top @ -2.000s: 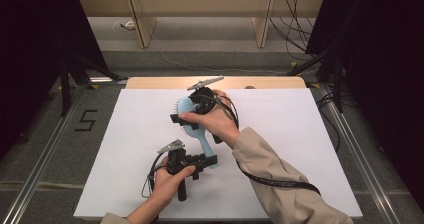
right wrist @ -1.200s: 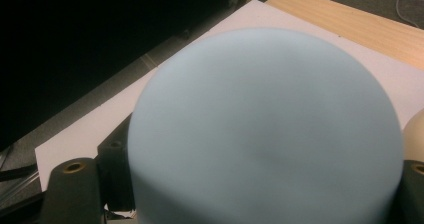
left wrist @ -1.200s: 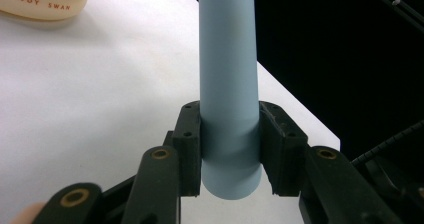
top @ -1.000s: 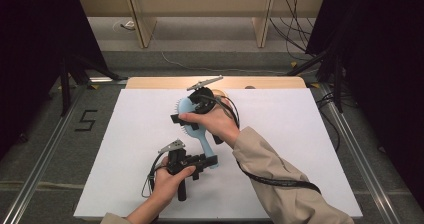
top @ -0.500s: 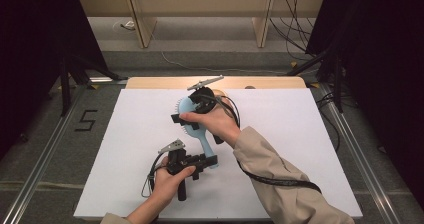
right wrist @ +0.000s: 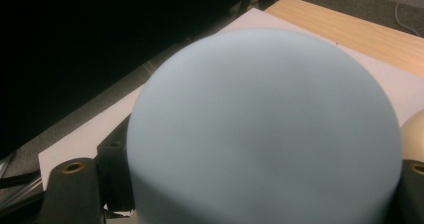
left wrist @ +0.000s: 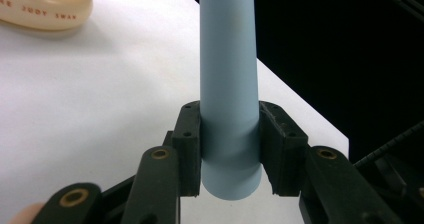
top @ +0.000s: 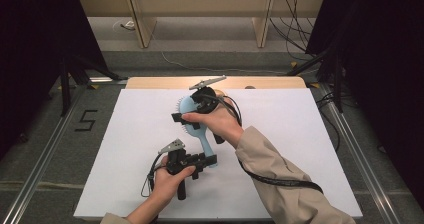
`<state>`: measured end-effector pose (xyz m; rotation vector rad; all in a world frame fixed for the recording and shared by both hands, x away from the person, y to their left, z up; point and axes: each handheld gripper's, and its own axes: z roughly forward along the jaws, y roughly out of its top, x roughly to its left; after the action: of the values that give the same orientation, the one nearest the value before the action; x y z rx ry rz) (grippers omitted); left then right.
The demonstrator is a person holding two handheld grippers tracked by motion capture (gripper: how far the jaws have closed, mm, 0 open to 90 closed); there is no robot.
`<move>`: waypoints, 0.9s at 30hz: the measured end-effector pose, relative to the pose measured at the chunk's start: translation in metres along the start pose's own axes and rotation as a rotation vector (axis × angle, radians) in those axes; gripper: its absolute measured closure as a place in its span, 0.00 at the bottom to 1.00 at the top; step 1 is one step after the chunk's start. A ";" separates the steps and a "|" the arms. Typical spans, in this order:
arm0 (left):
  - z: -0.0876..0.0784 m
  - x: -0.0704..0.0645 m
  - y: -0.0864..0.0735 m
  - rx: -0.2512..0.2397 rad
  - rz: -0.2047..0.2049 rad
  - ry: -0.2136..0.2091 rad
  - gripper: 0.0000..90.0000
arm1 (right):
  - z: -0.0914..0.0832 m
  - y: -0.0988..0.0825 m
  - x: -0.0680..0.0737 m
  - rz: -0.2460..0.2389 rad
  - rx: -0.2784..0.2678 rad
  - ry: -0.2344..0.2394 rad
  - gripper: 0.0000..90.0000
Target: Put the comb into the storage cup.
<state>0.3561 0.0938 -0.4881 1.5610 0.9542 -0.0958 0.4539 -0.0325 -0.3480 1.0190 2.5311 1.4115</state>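
Two claws meet on one pale blue hairbrush in the high view: the left claw, near the front of the white desk, pinches the end of the brush's handle, while the right claw, farther back, has its jaws on either side of the round bristled head. The brush lies lengthwise between them, over the middle of the desk. A cream-coloured object peeks out just behind the right hand, close to the wooden strip along the desk's far edge, and nothing lies between the claws and the brush. In the left gripper view the handle rises straight up between the two black jaws, whose pads press on its sides near its end; the cream object sits well beyond, at the upper left. In the right gripper view the smooth back of the brush head is right in front of the camera, hiding the jaws' tips, with a jaw showing at each side of it and the cream object at the right edge. Compared with the earlier frames, both hands, both claws and the brush keep the same places.
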 end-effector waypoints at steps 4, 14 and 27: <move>0.000 0.000 0.000 -0.007 0.012 0.006 0.71 | -0.001 0.000 0.000 -0.004 -0.013 -0.001 0.27; 0.000 -0.002 0.001 -0.010 0.060 0.033 0.70 | -0.004 0.000 0.001 -0.012 -0.035 -0.004 0.27; -0.001 -0.005 0.003 -0.003 0.123 0.080 0.59 | -0.008 0.002 0.001 -0.002 -0.063 -0.007 0.27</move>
<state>0.3542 0.0925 -0.4827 1.6269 0.9182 0.0549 0.4513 -0.0371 -0.3418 1.0084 2.4656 1.4740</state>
